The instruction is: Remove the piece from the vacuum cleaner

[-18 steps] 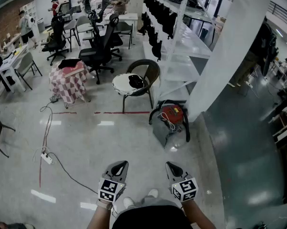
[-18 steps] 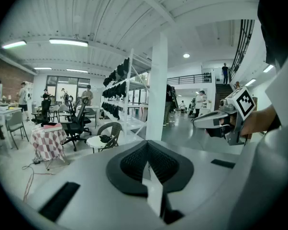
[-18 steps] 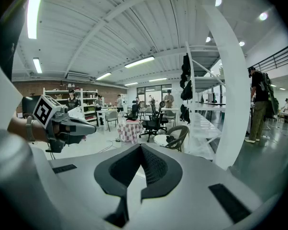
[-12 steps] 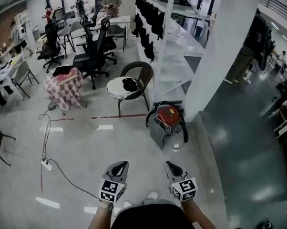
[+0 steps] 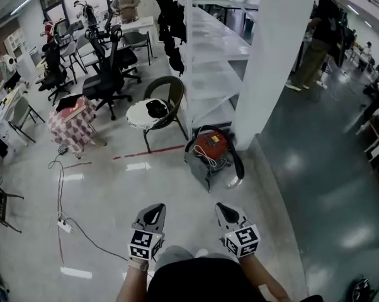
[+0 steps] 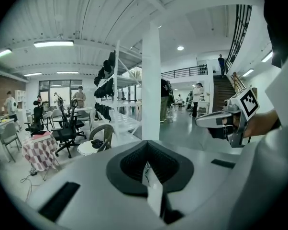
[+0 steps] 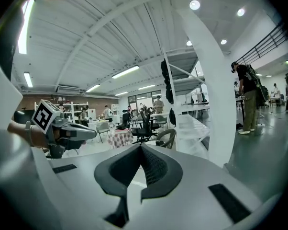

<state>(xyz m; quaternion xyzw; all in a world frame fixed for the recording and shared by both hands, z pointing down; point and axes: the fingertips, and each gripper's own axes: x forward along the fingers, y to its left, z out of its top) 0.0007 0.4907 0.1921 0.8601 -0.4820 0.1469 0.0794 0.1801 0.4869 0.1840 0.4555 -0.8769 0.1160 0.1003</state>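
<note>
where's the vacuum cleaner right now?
Head view: the vacuum cleaner sits on the floor just right of centre, at the foot of the white pillar, with the brown chair to its left.

We have walked closer: the vacuum cleaner [image 5: 209,148] now sits nearer the left gripper [image 5: 153,212] and right gripper [image 5: 225,211], and a standing person [image 5: 316,39] has appeared beyond the pillar [image 5: 271,55].

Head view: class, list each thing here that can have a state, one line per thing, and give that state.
left tongs, shut, empty.
right tongs, shut, empty.
vacuum cleaner, standing beside the pillar, untouched, piece not yet removed.
black hose, looped around the vacuum cleaner.
round chair, unoccupied, a dark item lying on its seat.
</note>
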